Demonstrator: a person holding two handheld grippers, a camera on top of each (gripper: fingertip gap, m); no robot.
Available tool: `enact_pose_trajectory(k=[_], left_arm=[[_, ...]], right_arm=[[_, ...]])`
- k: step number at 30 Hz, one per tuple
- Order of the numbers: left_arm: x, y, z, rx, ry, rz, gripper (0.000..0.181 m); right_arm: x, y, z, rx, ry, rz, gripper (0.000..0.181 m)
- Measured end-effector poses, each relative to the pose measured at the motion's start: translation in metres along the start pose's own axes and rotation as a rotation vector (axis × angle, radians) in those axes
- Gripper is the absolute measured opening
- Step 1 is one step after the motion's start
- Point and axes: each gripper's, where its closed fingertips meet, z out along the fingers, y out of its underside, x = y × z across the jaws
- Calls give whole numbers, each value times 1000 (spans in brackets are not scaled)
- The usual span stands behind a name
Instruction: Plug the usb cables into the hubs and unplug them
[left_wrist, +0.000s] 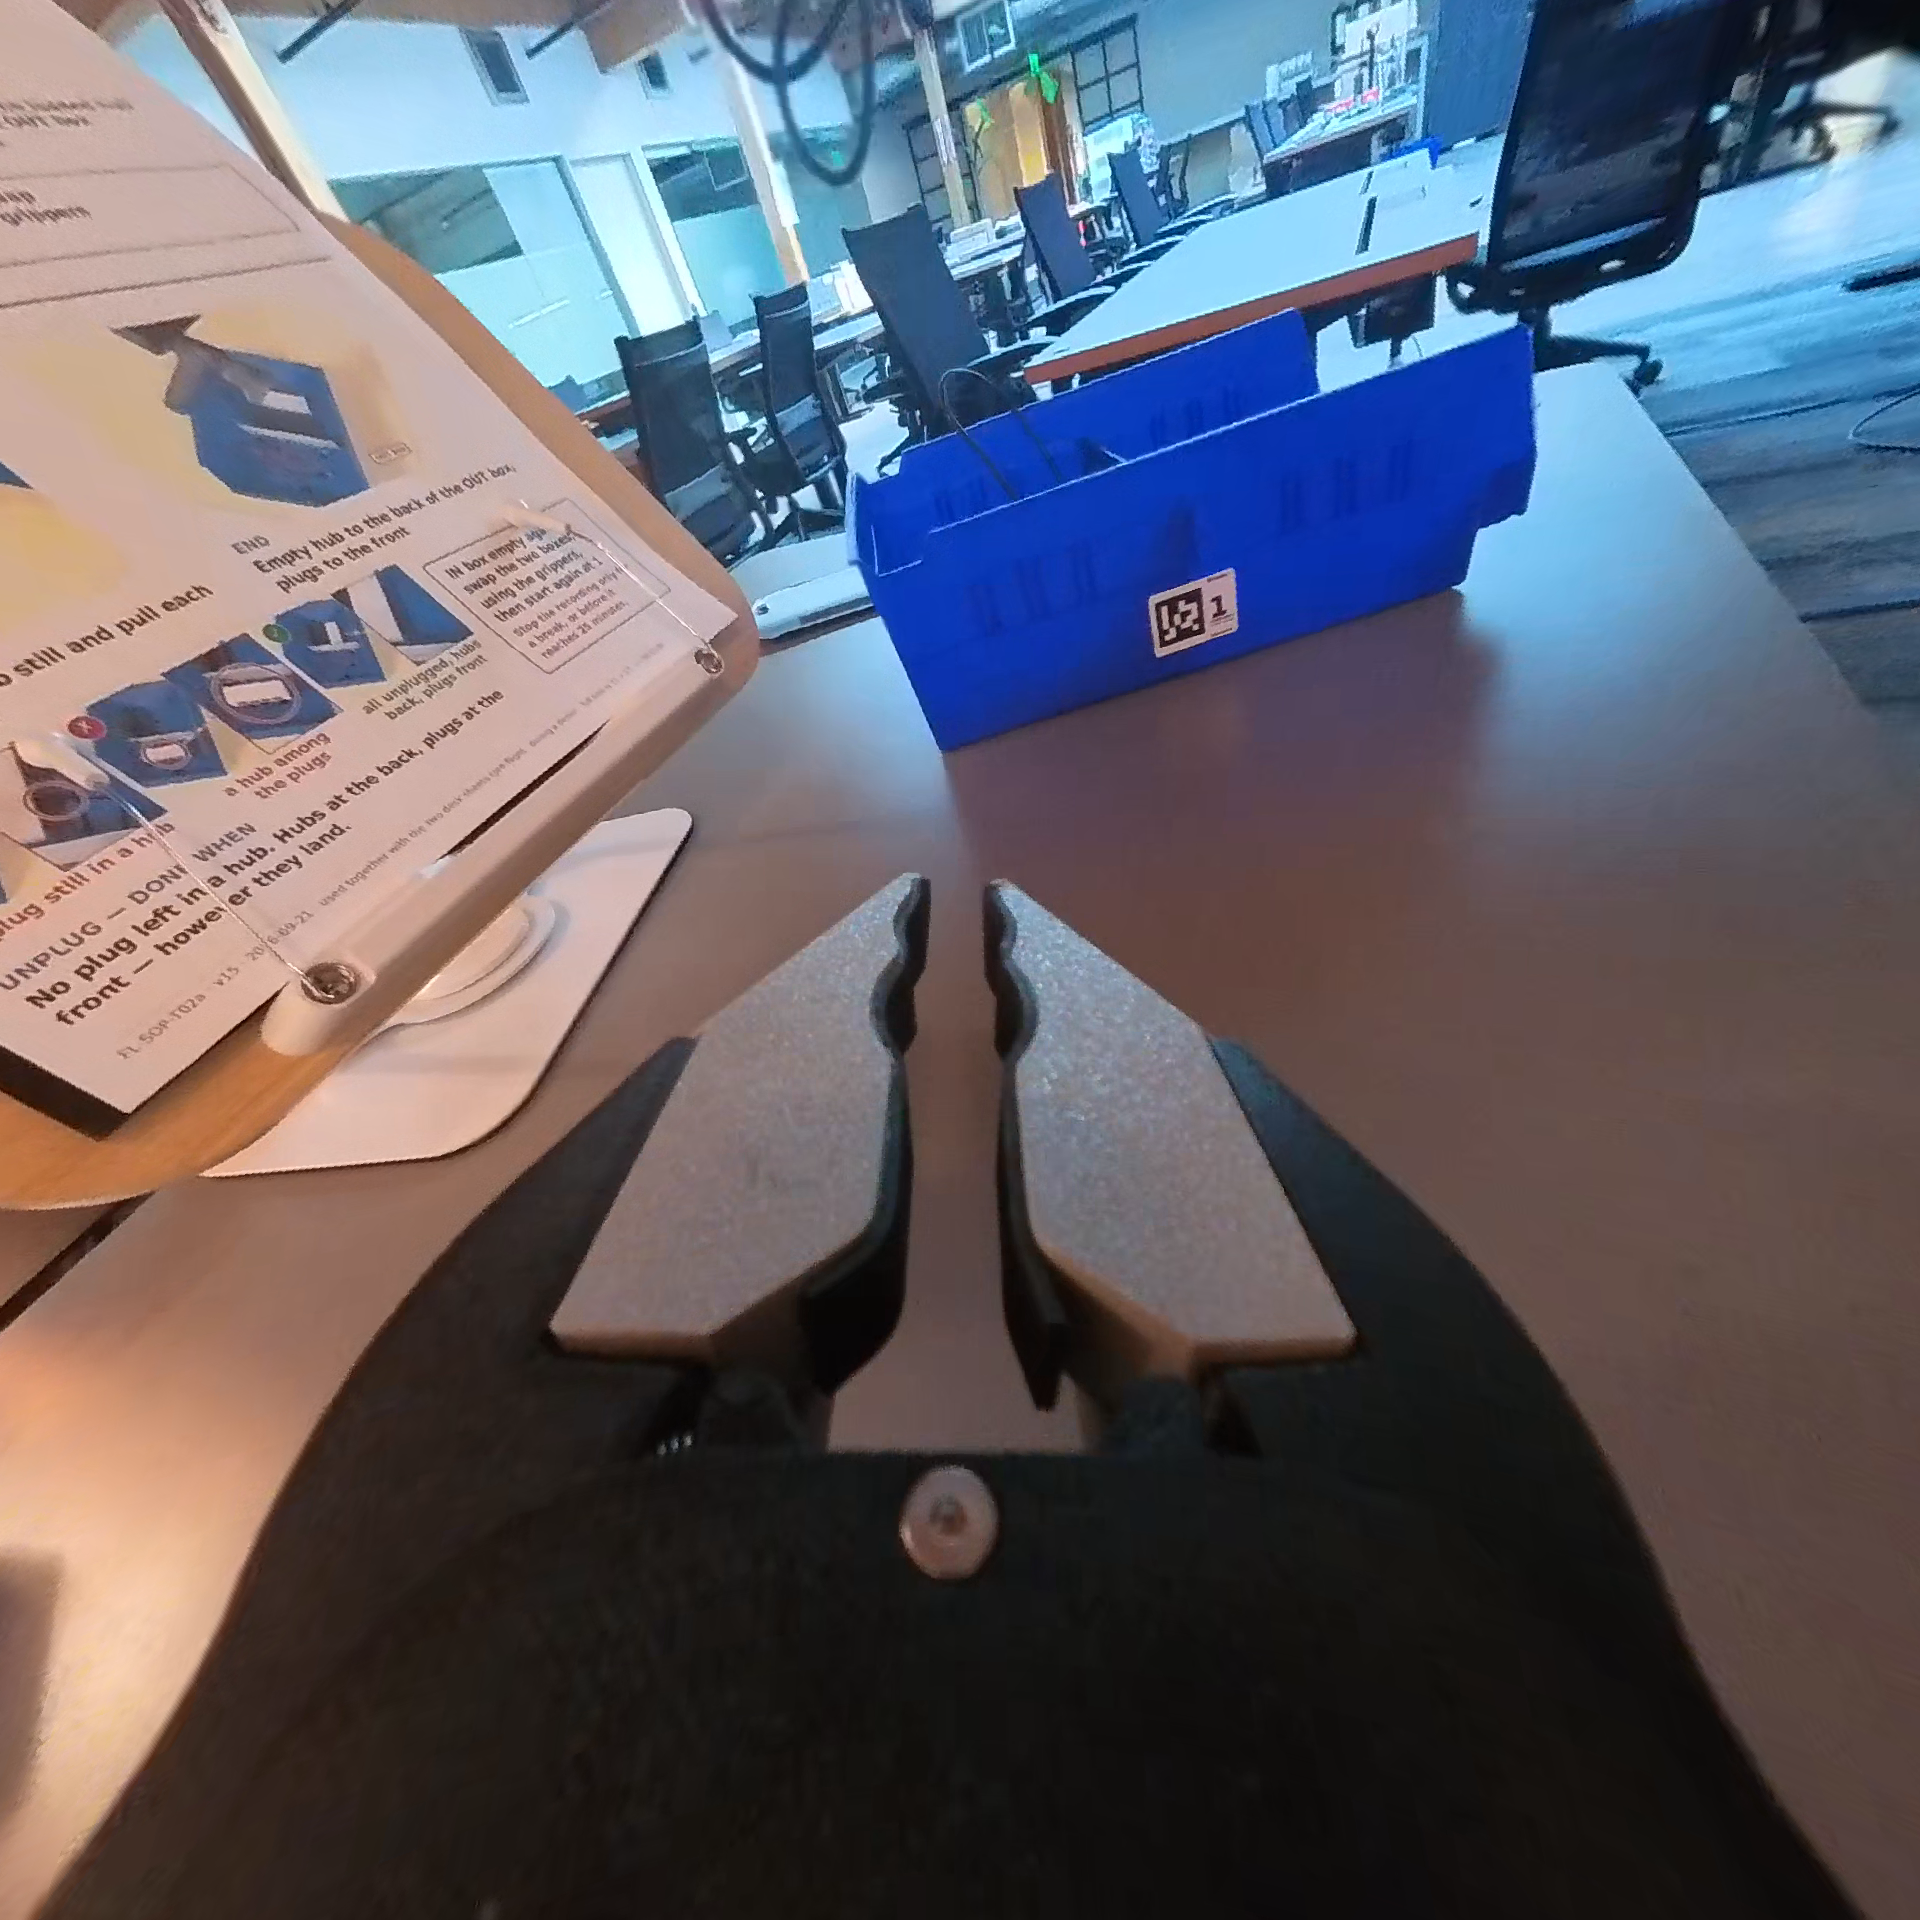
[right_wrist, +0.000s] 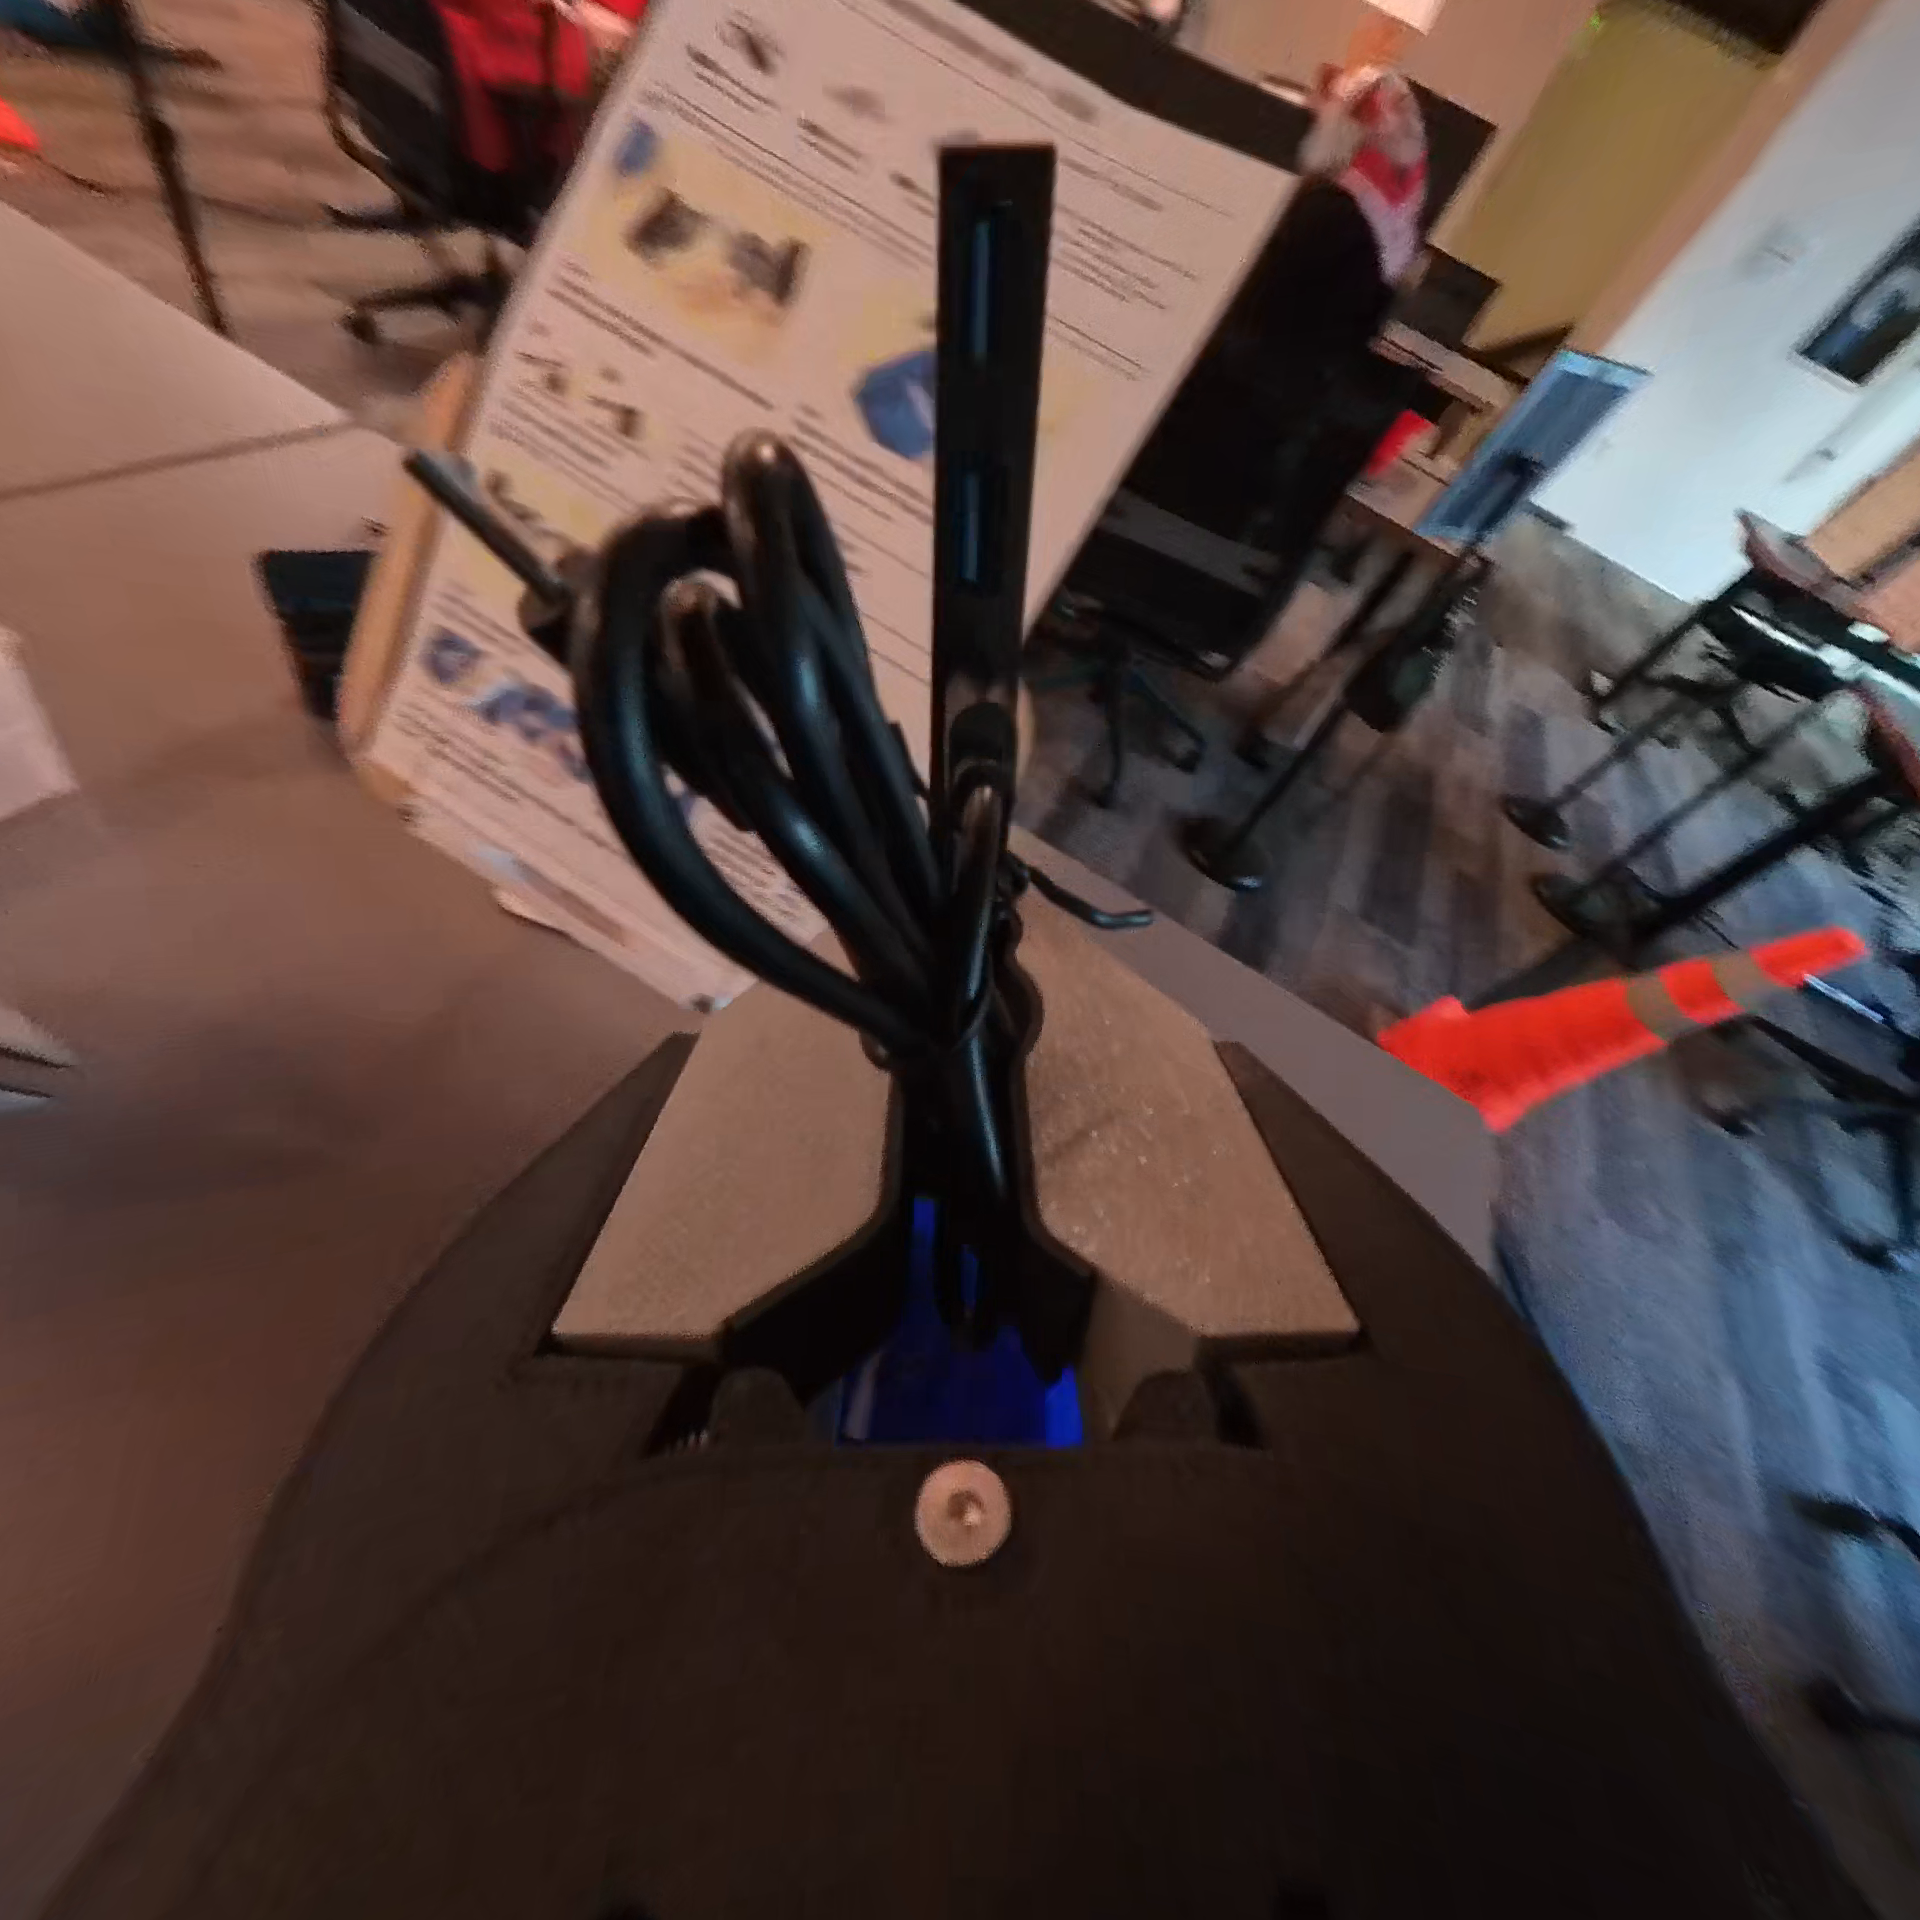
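In the right wrist view my right gripper (right_wrist: 956, 1029) is shut on the coiled black cable (right_wrist: 748, 727) of a slim black USB hub (right_wrist: 987, 416). The hub stands upright above the fingers, its blue ports facing me. The cable's plug (right_wrist: 457, 488) sticks out to the left. The view is blurred by motion. In the left wrist view my left gripper (left_wrist: 956, 904) is empty, low over the brown table (left_wrist: 1351, 987), with only a narrow gap between its tips. A blue bin (left_wrist: 1195, 582) with a black cable loop (left_wrist: 987, 416) inside stands ahead of it.
An instruction sheet on a wooden stand (left_wrist: 312, 623) with a white base stands left of the left gripper; it also shows behind the hub (right_wrist: 623, 416). A blue bin (right_wrist: 956, 1392) shows below the right fingers. Office chairs, desks and an orange cone (right_wrist: 1621, 1018) lie beyond the table edge. My right fingertips sit around 40 centimetres from my left ones.
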Motion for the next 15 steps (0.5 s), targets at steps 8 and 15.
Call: enact_pose_trajectory(k=[8,15], left_arm=[[-4,-11,-6,34,-17,-5,3],[-1,-1,-2,-19,-8,4,2]], right_arm=[[25,104,54,-321,-61,43,10],[-16,296,76,-1106,-211,-158,11]])
